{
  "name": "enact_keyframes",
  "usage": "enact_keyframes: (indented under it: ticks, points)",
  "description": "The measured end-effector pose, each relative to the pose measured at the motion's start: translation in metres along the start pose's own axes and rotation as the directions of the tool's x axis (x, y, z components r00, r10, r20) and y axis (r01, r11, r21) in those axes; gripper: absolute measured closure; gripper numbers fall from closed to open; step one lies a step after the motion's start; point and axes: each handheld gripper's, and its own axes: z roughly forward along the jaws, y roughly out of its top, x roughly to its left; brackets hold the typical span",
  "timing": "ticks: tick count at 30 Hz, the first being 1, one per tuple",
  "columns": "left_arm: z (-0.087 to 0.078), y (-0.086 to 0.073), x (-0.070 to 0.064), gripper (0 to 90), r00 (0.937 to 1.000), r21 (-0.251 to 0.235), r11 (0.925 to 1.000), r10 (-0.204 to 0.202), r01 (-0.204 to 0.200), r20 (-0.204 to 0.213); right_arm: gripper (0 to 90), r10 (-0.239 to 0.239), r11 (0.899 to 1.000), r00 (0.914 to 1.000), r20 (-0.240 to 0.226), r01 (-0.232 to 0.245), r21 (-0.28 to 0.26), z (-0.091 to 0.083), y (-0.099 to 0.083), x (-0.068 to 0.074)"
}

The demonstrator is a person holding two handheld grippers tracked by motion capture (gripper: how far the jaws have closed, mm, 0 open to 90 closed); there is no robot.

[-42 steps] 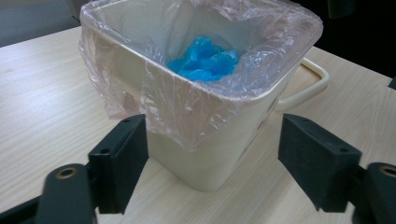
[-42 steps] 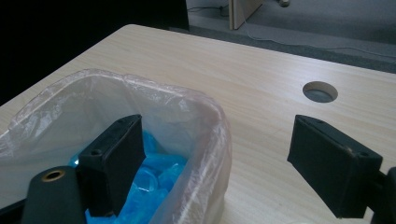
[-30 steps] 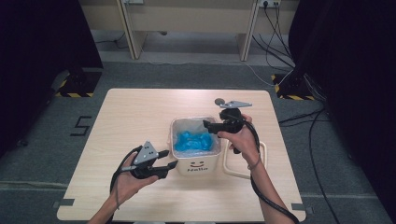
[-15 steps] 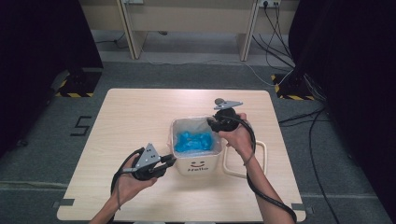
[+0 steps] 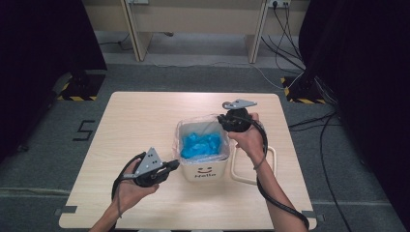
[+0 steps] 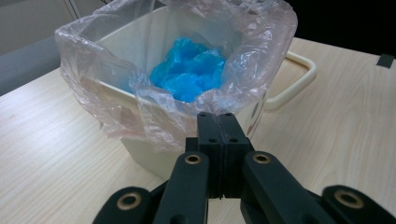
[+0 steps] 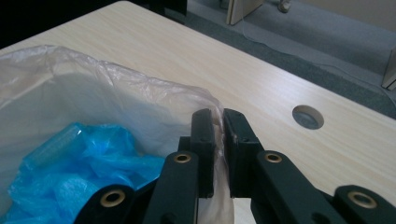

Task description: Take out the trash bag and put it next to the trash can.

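A white bin (image 5: 207, 172) with a smiley face and "Hello" on its front stands mid-table. A clear plastic liner (image 5: 180, 130) is folded over its rim, and crumpled blue plastic (image 5: 203, 144) lies inside. My right gripper (image 5: 224, 121) is at the bin's far right corner; in the right gripper view it (image 7: 218, 122) is shut on the liner's edge (image 7: 140, 84). My left gripper (image 5: 175, 165) hovers by the bin's near left side. In the left gripper view its jaws (image 6: 217, 122) are pressed together just short of the liner's overhang (image 6: 154, 121), with nothing seen between them.
The bin's cream loop handle (image 5: 254, 180) lies flat on the light wooden table (image 5: 135, 121) to the bin's right. A round cable hole (image 7: 307, 116) sits in the tabletop beyond the right gripper. Desk legs and cables are on the floor behind the table.
My right gripper has shifted a little left onto the bin's far right corner. The left gripper has drawn back slightly toward the person.
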Motion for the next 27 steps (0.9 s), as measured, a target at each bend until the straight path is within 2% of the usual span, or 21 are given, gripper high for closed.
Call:
enact_keyframes:
  ticks: [7, 17, 27]
  points:
    - [-0.009, 0.008, 0.0, 89.3, 1.0, -0.027, 0.9996, -0.001, 0.001, 0.004, 84.2, -0.003, 0.999, 0.9999, -0.012, 0.003, -0.038, -0.008, 0.011, 0.002]
    - [-0.01, 0.011, 0.004, 89.3, 0.9994, -0.029, 0.9991, -0.03, 0.031, 0.017, 84.1, 0.014, 0.999, 0.9991, -0.041, -0.016, -0.041, -0.008, 0.016, 0.002]
    - [-0.016, 0.02, 0.01, 89.3, 0.9987, -0.029, 0.9988, -0.039, 0.04, 0.033, 83.9, 0.022, 0.998, 0.9983, -0.055, -0.024, -0.05, -0.016, 0.027, 0.0]
